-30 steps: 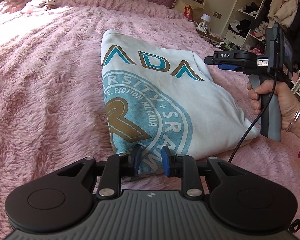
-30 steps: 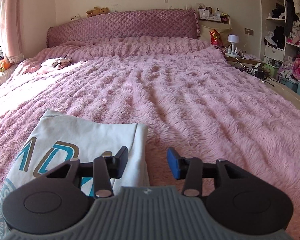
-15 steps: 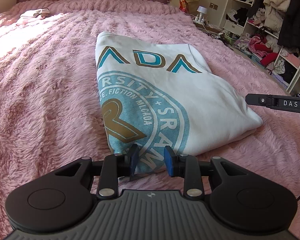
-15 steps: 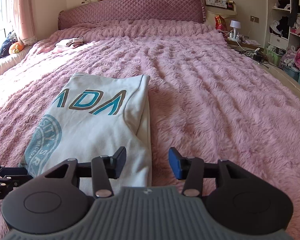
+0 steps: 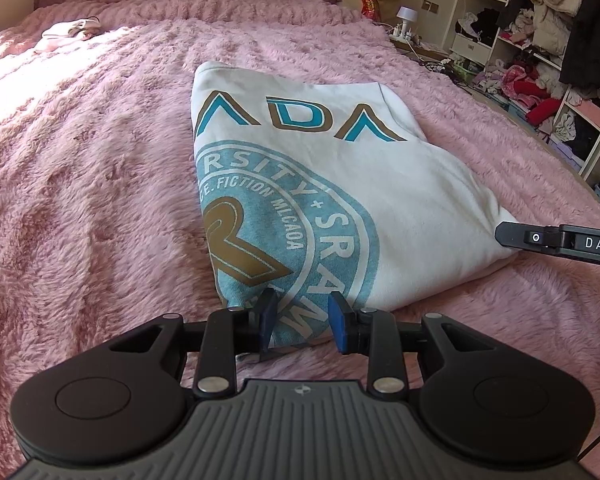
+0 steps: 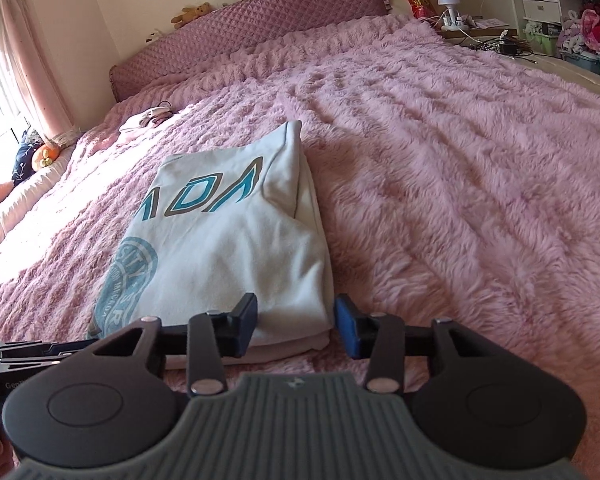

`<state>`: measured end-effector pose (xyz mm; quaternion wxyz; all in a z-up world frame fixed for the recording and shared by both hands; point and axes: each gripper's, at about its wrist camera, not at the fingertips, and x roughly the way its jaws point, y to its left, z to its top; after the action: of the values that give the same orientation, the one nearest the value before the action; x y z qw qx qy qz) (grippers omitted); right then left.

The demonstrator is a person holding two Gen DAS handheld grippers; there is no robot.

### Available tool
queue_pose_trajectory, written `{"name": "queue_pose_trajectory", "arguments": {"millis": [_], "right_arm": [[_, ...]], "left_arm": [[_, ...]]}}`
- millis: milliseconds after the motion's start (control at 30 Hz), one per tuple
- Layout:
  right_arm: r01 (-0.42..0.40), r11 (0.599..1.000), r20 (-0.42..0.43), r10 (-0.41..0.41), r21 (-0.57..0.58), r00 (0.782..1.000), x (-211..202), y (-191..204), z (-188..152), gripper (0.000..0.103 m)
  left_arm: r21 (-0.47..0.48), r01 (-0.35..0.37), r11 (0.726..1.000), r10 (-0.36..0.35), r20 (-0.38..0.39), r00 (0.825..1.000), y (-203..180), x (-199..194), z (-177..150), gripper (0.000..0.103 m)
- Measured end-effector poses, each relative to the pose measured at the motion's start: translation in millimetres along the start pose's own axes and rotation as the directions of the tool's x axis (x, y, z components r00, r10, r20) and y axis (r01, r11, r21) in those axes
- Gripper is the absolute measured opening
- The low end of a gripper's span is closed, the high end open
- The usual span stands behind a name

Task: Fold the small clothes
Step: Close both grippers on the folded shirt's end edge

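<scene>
A white garment (image 5: 380, 184) with a teal and brown print lies folded into a narrow strip on the pink fleece bed (image 5: 80, 200). It also shows in the right wrist view (image 6: 240, 240). My left gripper (image 5: 302, 320) is open, its blue pads either side of the garment's near left corner. My right gripper (image 6: 296, 326) is open at the near right corner, which sits between its pads. The right gripper's tip shows in the left wrist view (image 5: 556, 240) beside that corner.
A small pale pile of clothes (image 5: 70, 32) lies far back on the bed near the quilted headboard (image 6: 260, 36). Shelves stuffed with clothes (image 5: 540, 48) stand to the right. A bedside stand with a lamp (image 6: 448, 4) is at the back right.
My right gripper has come back from the garment's far end to its near right corner. My left gripper has stayed at the near left corner and opened a little.
</scene>
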<state>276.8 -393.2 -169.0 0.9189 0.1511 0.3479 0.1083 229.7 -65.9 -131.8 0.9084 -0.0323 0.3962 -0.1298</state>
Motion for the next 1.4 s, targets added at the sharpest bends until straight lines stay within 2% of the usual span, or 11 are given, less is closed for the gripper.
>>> {"name": "queue_pose_trajectory", "arguments": {"millis": [67, 200, 267, 367, 533, 667, 900, 1100, 1267, 1333, 1400], "right_arm": [[0.001, 1.000, 0.006, -0.001, -0.006, 1.000, 0, 3, 1, 0.012], [0.009, 1.000, 0.077, -0.007, -0.029, 0.997, -17, 11, 2, 0.010], [0.026, 0.999, 0.031, -0.025, -0.025, 0.999, -13, 10, 1, 0.010], [0.077, 0.996, -0.024, -0.079, -0.053, 0.997, -1, 6, -6, 0.016], [0.045, 0.999, 0.136, -0.047, 0.021, 0.990, -29, 0, 0, 0.028], [-0.036, 0.997, 0.188, 0.047, -0.062, 0.981, -27, 23, 19, 0.033], [-0.108, 0.983, 0.160, 0.131, -0.149, 0.978, 17, 56, 38, 0.037], [-0.039, 0.996, 0.073, 0.045, -0.083, 0.996, 63, 49, 44, 0.036], [-0.044, 0.997, 0.046, 0.047, -0.063, 0.998, 74, 37, 39, 0.032], [-0.086, 0.996, 0.030, 0.086, -0.007, 0.996, 69, 31, 49, 0.038], [-0.160, 0.985, 0.050, 0.157, 0.062, 0.986, 59, 20, 61, 0.054]], "left_arm": [[0.000, 0.001, 1.000, -0.001, 0.001, 1.000, 1, 1, 0, 0.036], [0.011, -0.003, 1.000, 0.003, 0.007, 1.000, 4, -1, 1, 0.032], [-0.016, -0.002, 1.000, 0.002, -0.002, 1.000, 11, 0, 0, 0.025], [-0.111, 0.043, 0.993, -0.043, -0.003, 0.999, 27, -8, 0, 0.024], [-0.197, 0.094, 0.976, -0.078, 0.088, 0.993, 48, -35, 8, 0.029], [-0.193, 0.123, 0.973, -0.101, 0.122, 0.987, 47, -25, 31, 0.031], [-0.232, 0.128, 0.964, -0.111, 0.085, 0.990, 47, 10, 44, 0.032], [-0.304, 0.154, 0.940, -0.140, 0.067, 0.988, 62, 22, 33, 0.034], [-0.300, 0.169, 0.939, -0.159, 0.059, 0.986, 64, 27, 33, 0.035], [-0.267, 0.198, 0.943, -0.189, 0.060, 0.980, 63, 24, 39, 0.043], [-0.222, 0.218, 0.950, -0.205, 0.079, 0.976, 65, 17, 47, 0.048]]}}
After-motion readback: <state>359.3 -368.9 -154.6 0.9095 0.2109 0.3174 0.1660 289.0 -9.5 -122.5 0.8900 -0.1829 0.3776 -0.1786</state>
